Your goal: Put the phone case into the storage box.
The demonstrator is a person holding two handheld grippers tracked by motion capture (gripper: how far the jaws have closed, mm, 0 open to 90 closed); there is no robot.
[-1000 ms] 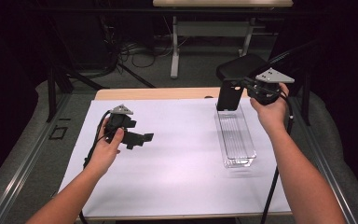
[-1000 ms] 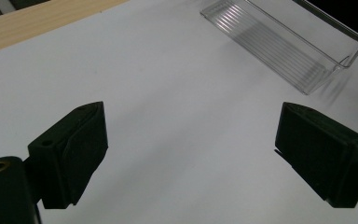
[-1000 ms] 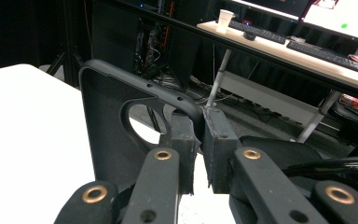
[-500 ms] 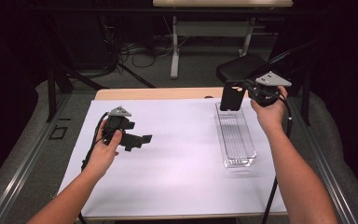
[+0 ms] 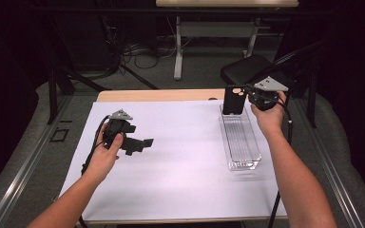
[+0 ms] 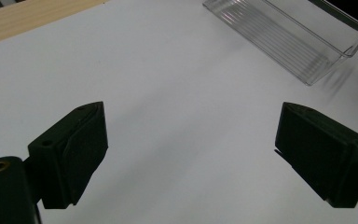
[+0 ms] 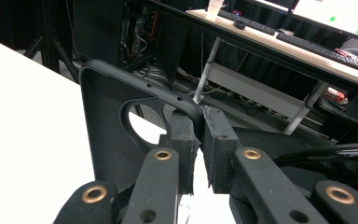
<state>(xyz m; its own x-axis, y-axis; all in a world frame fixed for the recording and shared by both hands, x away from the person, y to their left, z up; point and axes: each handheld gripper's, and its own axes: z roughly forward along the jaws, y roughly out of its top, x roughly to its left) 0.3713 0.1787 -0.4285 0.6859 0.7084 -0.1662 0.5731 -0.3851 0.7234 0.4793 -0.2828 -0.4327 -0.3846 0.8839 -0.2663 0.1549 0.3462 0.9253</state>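
Gripping a black phone case (image 5: 233, 99) by its top edge, the right gripper (image 5: 245, 93) holds it upright over the far end of the clear plastic tray (image 5: 252, 156), the lower edge of the case at or just above the tray's far wall; whether it already touches the tray cannot be told from the high view. In the right gripper view the two jaws are pinched on the rim of the case (image 7: 121, 130) beside its camera cut-out. Judging by this, the case is picked up and brought to the tray, and what is left is to lower it in and let go. The tray, a long ribbed clear bin on the white table cover (image 5: 180, 166), holds nothing as far as can be seen. Well apart from the tray, toward the table's left side, the left gripper (image 5: 145, 144) rests low over the cover with its jaws spread wide and nothing between them; its own view shows the tray's near corner (image 6: 307, 46) beyond them.
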